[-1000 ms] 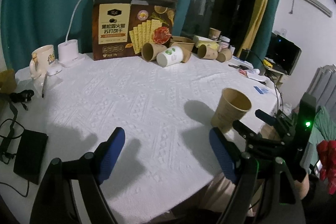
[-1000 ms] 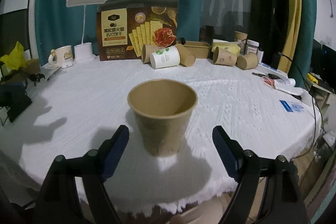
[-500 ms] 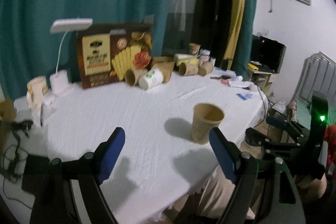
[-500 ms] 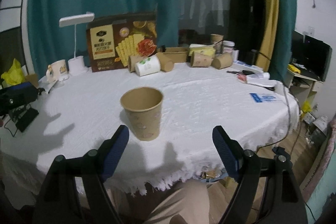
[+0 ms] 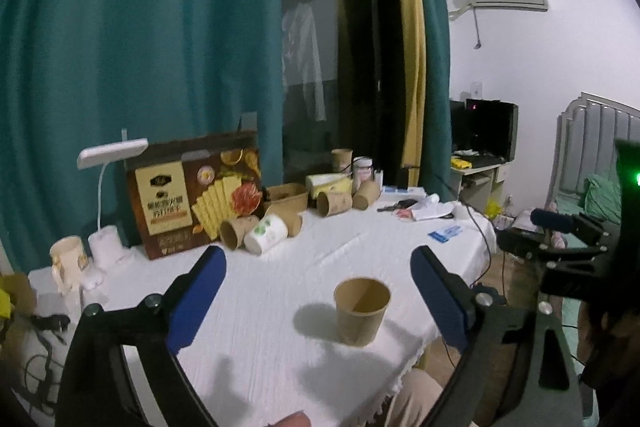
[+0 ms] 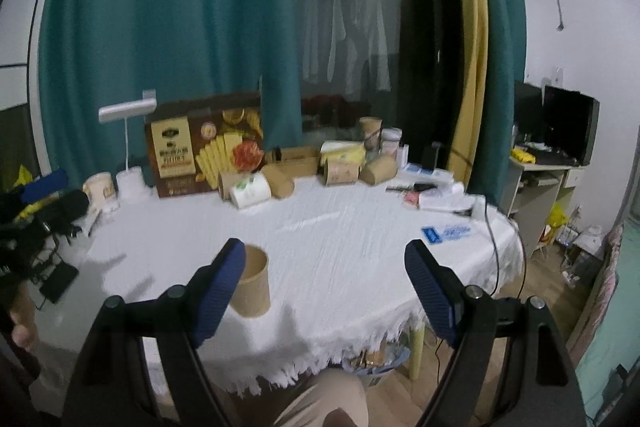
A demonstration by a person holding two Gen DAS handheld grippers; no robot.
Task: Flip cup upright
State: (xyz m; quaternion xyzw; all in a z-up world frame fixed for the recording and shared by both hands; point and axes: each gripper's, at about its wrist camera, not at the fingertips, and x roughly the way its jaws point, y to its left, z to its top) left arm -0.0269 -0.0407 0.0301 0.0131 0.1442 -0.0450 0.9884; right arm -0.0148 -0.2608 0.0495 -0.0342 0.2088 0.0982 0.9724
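Left wrist view. My left gripper [image 5: 318,291] frames the brown paper cup [image 5: 362,311], which stands mouth-up in the lower centre of the frame on the white tablecloth [image 5: 280,267], near the table's front edge. A second ago this cup sat at the right edge of the frame beside my right finger; now it appears smaller and lower between my fingers, with more of the room showing above it, so I judge that I have drawn up and away from it. My jaws have just been opening wider; nothing is between the pads, and the cup stands well beyond them.

Right wrist view. My right gripper [image 6: 326,291] has jaws parted and empty. The cup [image 6: 252,287] lies at lower left, partly hidden behind my left finger [image 6: 218,293]; a second ago it filled the centre of this frame between my fingers. It stands free, touched by neither gripper.

Background, upper centre of both views: a cracker box [image 5: 192,195], a white desk lamp [image 5: 108,187] and several other cups lying on their sides [image 5: 260,231], well apart from the task cup.

Reading: with the cup upright, released and both grippers retreating, I judge the flip finished, with only the withdrawal left.
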